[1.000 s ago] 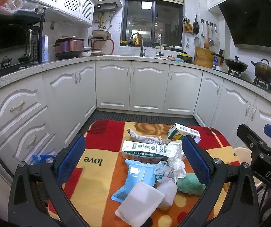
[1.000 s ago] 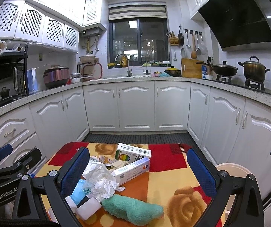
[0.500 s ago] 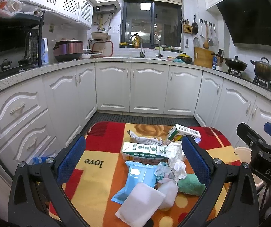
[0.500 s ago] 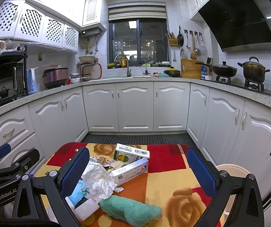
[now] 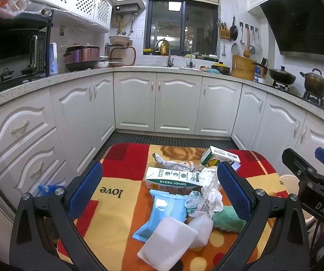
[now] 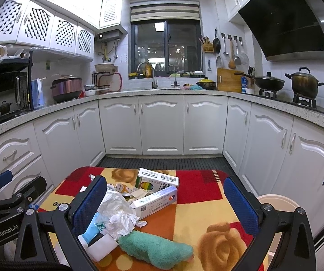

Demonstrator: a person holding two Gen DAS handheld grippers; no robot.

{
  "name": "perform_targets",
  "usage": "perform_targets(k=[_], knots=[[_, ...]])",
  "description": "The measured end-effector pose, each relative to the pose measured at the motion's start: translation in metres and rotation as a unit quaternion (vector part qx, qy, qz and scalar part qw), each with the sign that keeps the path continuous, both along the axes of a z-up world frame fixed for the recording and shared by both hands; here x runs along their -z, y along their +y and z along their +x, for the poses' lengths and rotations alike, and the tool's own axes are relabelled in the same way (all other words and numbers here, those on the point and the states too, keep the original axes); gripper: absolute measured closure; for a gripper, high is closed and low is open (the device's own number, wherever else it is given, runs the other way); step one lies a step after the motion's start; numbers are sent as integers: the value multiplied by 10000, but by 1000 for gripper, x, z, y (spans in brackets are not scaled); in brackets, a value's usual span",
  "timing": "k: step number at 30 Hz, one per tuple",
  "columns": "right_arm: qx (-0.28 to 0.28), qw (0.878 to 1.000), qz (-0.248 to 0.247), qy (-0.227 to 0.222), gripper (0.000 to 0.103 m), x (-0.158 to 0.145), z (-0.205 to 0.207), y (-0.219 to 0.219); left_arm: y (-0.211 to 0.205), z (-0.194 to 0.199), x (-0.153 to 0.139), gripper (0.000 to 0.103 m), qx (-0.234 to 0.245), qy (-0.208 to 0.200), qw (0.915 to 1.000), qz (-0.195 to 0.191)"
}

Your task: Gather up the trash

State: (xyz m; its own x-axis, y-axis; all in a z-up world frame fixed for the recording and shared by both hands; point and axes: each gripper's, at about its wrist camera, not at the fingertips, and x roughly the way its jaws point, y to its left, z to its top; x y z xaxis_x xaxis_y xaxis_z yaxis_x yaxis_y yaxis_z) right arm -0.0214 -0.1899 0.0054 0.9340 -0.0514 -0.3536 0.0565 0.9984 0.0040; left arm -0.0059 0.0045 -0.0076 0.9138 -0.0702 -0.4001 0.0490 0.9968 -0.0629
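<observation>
A pile of trash lies on a small table under a colourful cloth (image 5: 116, 203). In it are a white-green milk carton (image 5: 173, 178), a blue wipes pack (image 5: 162, 212), crumpled white tissue (image 5: 210, 187), a white plastic bottle (image 5: 168, 246), a green cloth (image 5: 226, 219) and a barcode box (image 5: 220, 157). My left gripper (image 5: 159, 169) hangs open above the pile and holds nothing. The right wrist view shows the tissue (image 6: 119, 214), a long white box (image 6: 155, 201), the barcode box (image 6: 157, 179) and the green cloth (image 6: 155, 249). My right gripper (image 6: 164, 180) is open and holds nothing.
A cream bin (image 6: 277, 203) stands on the floor just right of the table. White kitchen cabinets (image 5: 177, 106) run around three sides, with a dark floor mat (image 6: 162, 160) between them and the table. A blue bag (image 5: 46, 189) lies by the left drawers.
</observation>
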Motion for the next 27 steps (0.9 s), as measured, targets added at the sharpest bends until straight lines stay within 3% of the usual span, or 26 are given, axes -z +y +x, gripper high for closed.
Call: perform_targets(k=[27], knots=[[-69, 9998, -49, 158, 0, 7, 4, -1, 1, 2, 6, 2, 37, 89, 9999, -28]])
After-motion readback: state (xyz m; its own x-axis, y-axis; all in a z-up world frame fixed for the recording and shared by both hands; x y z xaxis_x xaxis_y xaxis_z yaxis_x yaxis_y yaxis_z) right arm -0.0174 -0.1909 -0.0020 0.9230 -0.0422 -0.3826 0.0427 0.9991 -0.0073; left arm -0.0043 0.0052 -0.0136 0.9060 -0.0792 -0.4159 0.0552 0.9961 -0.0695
